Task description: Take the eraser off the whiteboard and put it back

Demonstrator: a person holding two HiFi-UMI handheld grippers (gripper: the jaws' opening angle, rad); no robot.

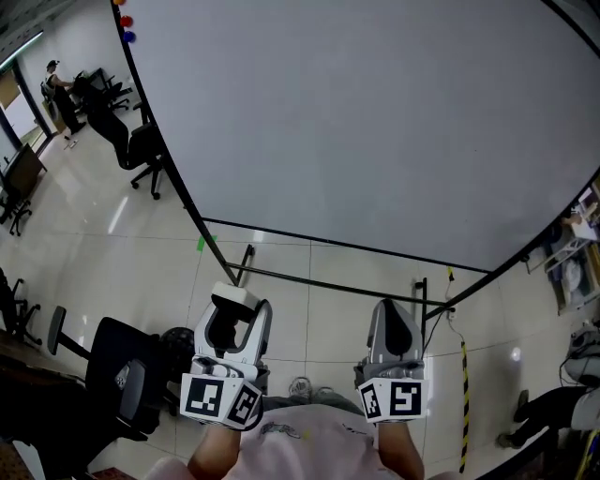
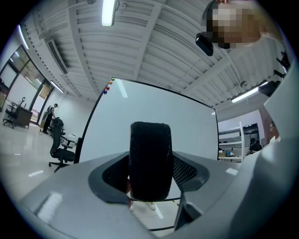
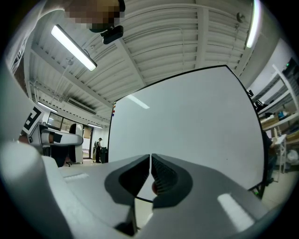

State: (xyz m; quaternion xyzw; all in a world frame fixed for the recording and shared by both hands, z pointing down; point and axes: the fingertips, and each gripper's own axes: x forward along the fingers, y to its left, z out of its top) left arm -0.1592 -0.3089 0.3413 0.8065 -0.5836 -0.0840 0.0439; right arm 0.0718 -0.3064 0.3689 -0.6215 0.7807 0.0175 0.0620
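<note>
The big whiteboard (image 1: 375, 122) stands in front of me, its surface blank. My left gripper (image 1: 232, 317) points at it from some way back and is shut on the eraser (image 1: 234, 299), a white-backed block. In the left gripper view the eraser (image 2: 150, 158) shows its black felt face, upright between the two jaws of the left gripper (image 2: 149, 170). My right gripper (image 1: 395, 317) is beside it, at the same distance from the board. The jaws of the right gripper (image 3: 150, 163) are pressed together with nothing between them.
The board's stand has a black foot rail (image 1: 328, 279) on the tiled floor just ahead of the grippers. A black office chair (image 1: 122, 375) is close at the left, others (image 1: 141, 150) further back. Coloured magnets (image 1: 125, 21) sit at the board's top left corner. Shelves (image 1: 577, 253) stand at the right.
</note>
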